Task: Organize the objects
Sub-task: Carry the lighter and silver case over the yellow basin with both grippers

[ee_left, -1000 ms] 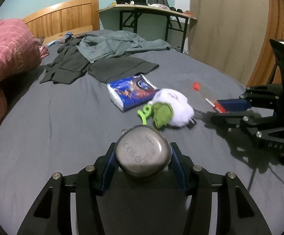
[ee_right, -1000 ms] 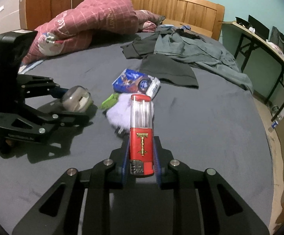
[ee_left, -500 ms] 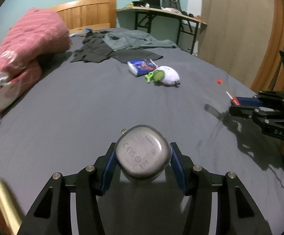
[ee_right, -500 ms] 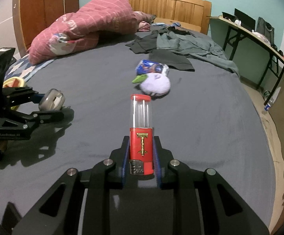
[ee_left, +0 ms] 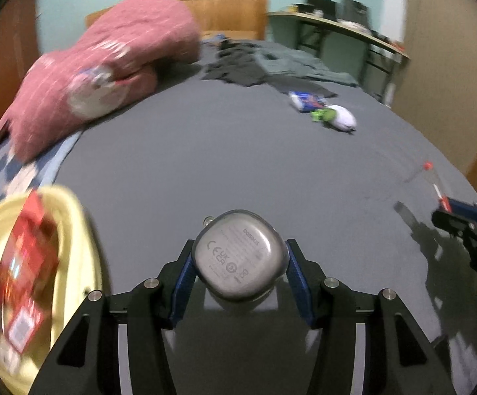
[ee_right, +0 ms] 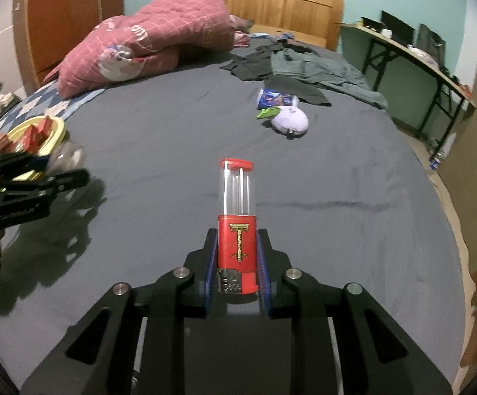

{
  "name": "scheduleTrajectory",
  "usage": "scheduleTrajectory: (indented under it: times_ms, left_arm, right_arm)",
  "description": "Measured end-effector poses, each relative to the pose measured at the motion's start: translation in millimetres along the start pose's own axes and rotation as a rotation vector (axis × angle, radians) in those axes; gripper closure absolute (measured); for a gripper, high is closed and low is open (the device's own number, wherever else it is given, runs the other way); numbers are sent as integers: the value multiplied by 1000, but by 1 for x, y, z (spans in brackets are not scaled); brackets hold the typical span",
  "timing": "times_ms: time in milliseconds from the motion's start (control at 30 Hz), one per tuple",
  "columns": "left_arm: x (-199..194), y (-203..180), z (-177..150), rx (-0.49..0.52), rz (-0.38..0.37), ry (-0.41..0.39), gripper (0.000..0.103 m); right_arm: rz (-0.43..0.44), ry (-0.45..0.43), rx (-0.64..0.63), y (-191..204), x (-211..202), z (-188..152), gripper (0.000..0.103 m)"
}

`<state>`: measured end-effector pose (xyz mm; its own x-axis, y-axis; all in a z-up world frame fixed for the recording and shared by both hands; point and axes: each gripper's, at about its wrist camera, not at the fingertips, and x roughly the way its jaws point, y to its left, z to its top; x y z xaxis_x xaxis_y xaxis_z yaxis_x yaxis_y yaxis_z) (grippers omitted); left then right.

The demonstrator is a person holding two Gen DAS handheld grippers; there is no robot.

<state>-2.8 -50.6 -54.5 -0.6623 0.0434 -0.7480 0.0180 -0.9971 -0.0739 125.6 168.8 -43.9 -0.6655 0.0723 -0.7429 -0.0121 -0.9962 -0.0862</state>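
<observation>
Over at the left edge of the bed sits a pale yellow bowl (ee_left: 74, 217) with red packets (ee_left: 28, 263) already lying in it, so I'd say some of the tidying is done, though that corner is blurred and I can't count them. Just beside it, the left gripper (ee_left: 240, 263) has its blue pads pressed against the sides of a rounded grey earbud case (ee_left: 240, 258), printed underside facing the camera; from the right wrist view the same gripper (ee_right: 57, 171) hangs close to the bowl's rim, so I'd judge the case is about to be dropped in, not yet released. Moving across the dark grey bedsheet (ee_right: 337, 230), the right gripper (ee_right: 237, 263) is pinching the red base of a red and clear tube (ee_right: 237, 210), which stands out along the fingers above the sheet, well apart from the bowl, so that one has further to travel. Farther up the bed, a blue snack packet (ee_right: 276, 98) lies touching a white plush toy (ee_right: 291, 120) with a green bit at its side; both are untouched and well apart from the bowl, and I'd guess they are what's left to collect. Past them lie dark clothes (ee_right: 304, 69), with a pink quilt (ee_right: 146, 46) heaped toward the headboard; whether those count as part of the job I can't tell.
</observation>
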Motion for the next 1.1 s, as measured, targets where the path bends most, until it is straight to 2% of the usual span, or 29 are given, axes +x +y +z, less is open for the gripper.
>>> scheduleTrajectory:
  times_ms: [67, 333, 533, 800, 1100]
  left_arm:
    - [-6, 0, -5, -37, 5, 5, 52]
    - [-12, -16, -15, -21, 5, -4, 52]
    - [-21, -17, -17, -19, 35, -40, 52]
    - [-38, -9, -20, -38, 41, -43, 52]
    - [-86, 19, -12, -81, 71, -88, 52]
  right_arm:
    - [-21, 21, 41, 0, 2, 1, 80]
    - [-40, 55, 123, -1, 9, 8, 80]
    - [-44, 56, 120, 2, 12, 11, 80]
    - [-28, 25, 80, 20, 3, 21, 80]
    - [-21, -7, 25, 49, -21, 45, 80]
